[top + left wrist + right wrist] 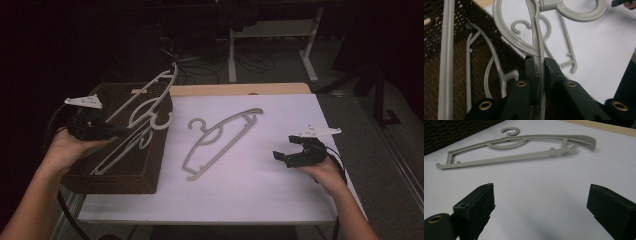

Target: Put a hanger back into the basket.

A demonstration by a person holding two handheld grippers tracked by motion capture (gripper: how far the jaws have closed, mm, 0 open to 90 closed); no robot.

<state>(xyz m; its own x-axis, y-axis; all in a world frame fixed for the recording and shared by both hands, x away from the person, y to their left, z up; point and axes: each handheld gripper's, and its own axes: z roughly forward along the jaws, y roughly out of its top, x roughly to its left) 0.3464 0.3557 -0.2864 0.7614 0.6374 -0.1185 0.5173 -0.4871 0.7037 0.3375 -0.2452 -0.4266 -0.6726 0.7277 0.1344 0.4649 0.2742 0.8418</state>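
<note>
the grey hanger (145, 97) sits pinched in the left gripper (107, 131) above the brown wicker basket (150, 165). another hanger (220, 140) lies flat on the white table, right of the basket; the right gripper (286, 155), jaws wide and empty, waits beyond it. likely step: carrying the hanger out; next, set it beside the flat one.

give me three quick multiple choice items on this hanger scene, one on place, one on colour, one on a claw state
1. Where does the loose hanger lie?
A. flat on the white table top
B. inside the basket
C. on the floor

2. What colour are the hangers?
A. red
B. light grey
C. black

3. How does the right claw stand?
A. shut on a hanger
B. shut on the basket rim
C. open with nothing in it

Answers:
1 A, it lies flat on the white table, right of the brown woven basket.
2 B, all are pale grey plastic.
3 C, the right gripper view shows its jaws wide apart over bare table, while the left claw pinches a hanger.
</note>
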